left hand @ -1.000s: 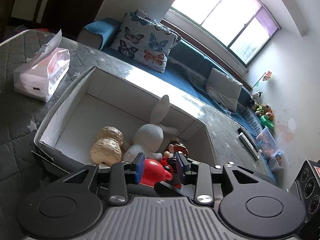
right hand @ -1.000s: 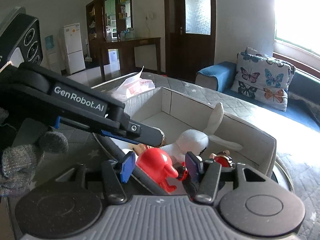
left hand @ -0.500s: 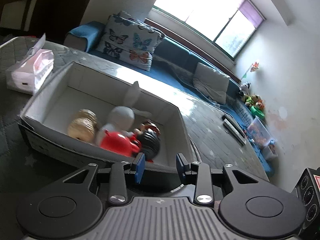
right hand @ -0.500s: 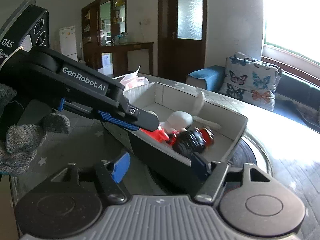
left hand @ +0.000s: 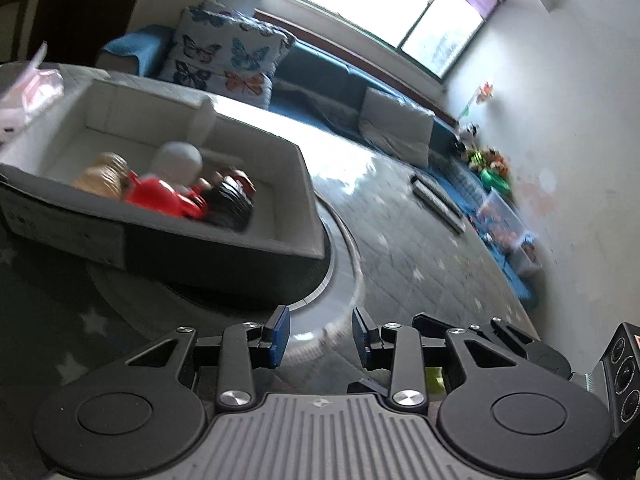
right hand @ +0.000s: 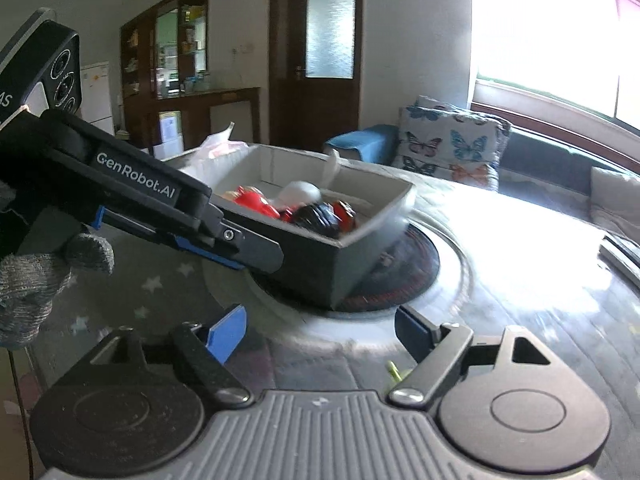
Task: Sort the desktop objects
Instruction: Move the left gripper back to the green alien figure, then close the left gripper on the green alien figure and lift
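Observation:
A grey box (left hand: 224,248) (right hand: 376,216) stands on a round turntable (left hand: 344,276) and holds a red toy (left hand: 160,200) (right hand: 254,202), a white rabbit doll (left hand: 178,158) (right hand: 300,192), a black and red toy (left hand: 232,196) (right hand: 324,216) and a tan peanut shape (left hand: 102,176). My left gripper (left hand: 322,336) (right hand: 260,252) is open and empty, back from the box's near wall. My right gripper (right hand: 320,332) sits in front of the box corner with its jaws opening and nothing between them. A small yellow-green piece (right hand: 394,372) lies just past its right finger.
A pink tissue pack (left hand: 28,92) (right hand: 220,148) sits beyond the box. A remote (left hand: 438,204) lies on the star-patterned table cover to the right. A gloved hand (right hand: 36,276) holds the left gripper. A sofa with butterfly cushions (right hand: 452,148) lines the far wall.
Both grippers have pulled back out of the box towards me. The red toy that was between the right jaws now lies in the box, and the right jaws have spread wider.

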Available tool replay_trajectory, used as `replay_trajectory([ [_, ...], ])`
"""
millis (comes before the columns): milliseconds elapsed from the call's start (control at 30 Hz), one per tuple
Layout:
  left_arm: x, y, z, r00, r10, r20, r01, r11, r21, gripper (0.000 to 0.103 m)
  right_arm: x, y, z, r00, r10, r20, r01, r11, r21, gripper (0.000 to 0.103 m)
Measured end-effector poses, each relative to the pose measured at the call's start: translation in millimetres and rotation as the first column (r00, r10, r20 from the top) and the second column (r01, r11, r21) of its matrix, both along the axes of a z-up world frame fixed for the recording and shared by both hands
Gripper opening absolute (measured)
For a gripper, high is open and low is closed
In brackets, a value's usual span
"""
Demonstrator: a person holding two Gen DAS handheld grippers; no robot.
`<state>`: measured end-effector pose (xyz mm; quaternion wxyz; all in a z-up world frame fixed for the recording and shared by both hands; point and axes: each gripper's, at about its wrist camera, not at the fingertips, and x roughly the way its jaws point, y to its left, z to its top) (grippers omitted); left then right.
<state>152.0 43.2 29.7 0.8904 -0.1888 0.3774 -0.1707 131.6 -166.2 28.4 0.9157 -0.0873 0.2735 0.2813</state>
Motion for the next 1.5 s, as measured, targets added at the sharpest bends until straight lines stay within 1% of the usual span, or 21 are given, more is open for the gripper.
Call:
replay_trajectory([
  [333,5.6,-37.4,-10.3,0.996,-0.086,-0.03,0.086,0.996,-0.003,0.036,-7.1,-34.6,-11.3,0.995,-0.101,-0.017,0.101,0.995,0.006,0.085],
  [467,9.3,-50.0,-14.2,0.992,-0.12,-0.047,0.119,0.992,-0.038,0.036,-5.0,-45.7,-16.3,0.991,-0.133,-0.029,0.133,0.991,0.006,0.085],
  [600,12.4,-63.1,-18.4,0.987,-0.15,-0.062,0.146,0.987,-0.067,0.036,0.3,-54.8,-26.6,0.987,-0.15,-0.062,0.151,0.989,0.005,0.085],
  [667,13.9,-68.4,-20.3,0.985,-0.156,-0.068,0.15,0.986,-0.078,0.036,3.1,-59.0,-31.6,0.984,-0.157,-0.081,0.159,0.987,0.012,0.083],
  [733,15.5,-71.5,-21.8,0.984,-0.159,-0.076,0.152,0.984,-0.095,0.036,5.0,-61.9,-34.0,0.982,-0.161,-0.098,0.164,0.986,0.022,0.077],
  [867,19.1,-75.0,-25.6,0.983,-0.157,-0.091,0.145,0.981,-0.127,0.037,6.4,-66.6,-37.8,0.981,-0.159,-0.114,0.165,0.985,0.043,0.072],
  [900,20.2,-75.7,-27.0,0.983,-0.156,-0.096,0.143,0.981,-0.132,0.037,6.8,-67.0,-38.3,0.981,-0.157,-0.118,0.163,0.985,0.047,0.068],
  [1000,23.5,-76.4,-30.9,0.983,-0.144,-0.114,0.128,0.982,-0.141,0.037,7.9,-66.9,-39.7,0.98,-0.15,-0.129,0.158,0.986,0.055,0.063],
  [1067,25.3,-76.4,-33.5,0.983,-0.137,-0.124,0.119,0.983,-0.143,0.037,9.6,-66.3,-40.6,0.98,-0.144,-0.135,0.154,0.986,0.061,0.062],
  [1167,27.2,-76.8,-36.6,0.982,-0.13,-0.137,0.111,0.984,-0.137,0.039,10.5,-65.0,-41.4,0.98,-0.136,-0.143,0.147,0.987,0.067,0.055],
  [1267,27.5,-75.8,-37.2,0.983,-0.127,-0.135,0.107,0.984,-0.141,0.039,11.4,-63.6,-41.5,0.979,-0.143,-0.143,0.154,0.986,0.069,0.053],
  [1367,27.5,-76.8,-37.2,0.983,-0.127,-0.132,0.109,0.985,-0.134,0.039,11.6,-63.6,-41.4,0.978,-0.149,-0.148,0.161,0.984,0.072,0.052],
  [1433,26.9,-77.5,-36.6,0.983,-0.127,-0.131,0.11,0.985,-0.129,0.039,11.5,-63.3,-41.1,0.977,-0.153,-0.148,0.165,0.984,0.07,0.049],
  [1500,26.8,-79.1,-36.4,0.983,-0.127,-0.129,0.111,0.986,-0.124,0.04,11.2,-63.2,-41.4,0.976,-0.158,-0.148,0.17,0.983,0.07,0.049],
])
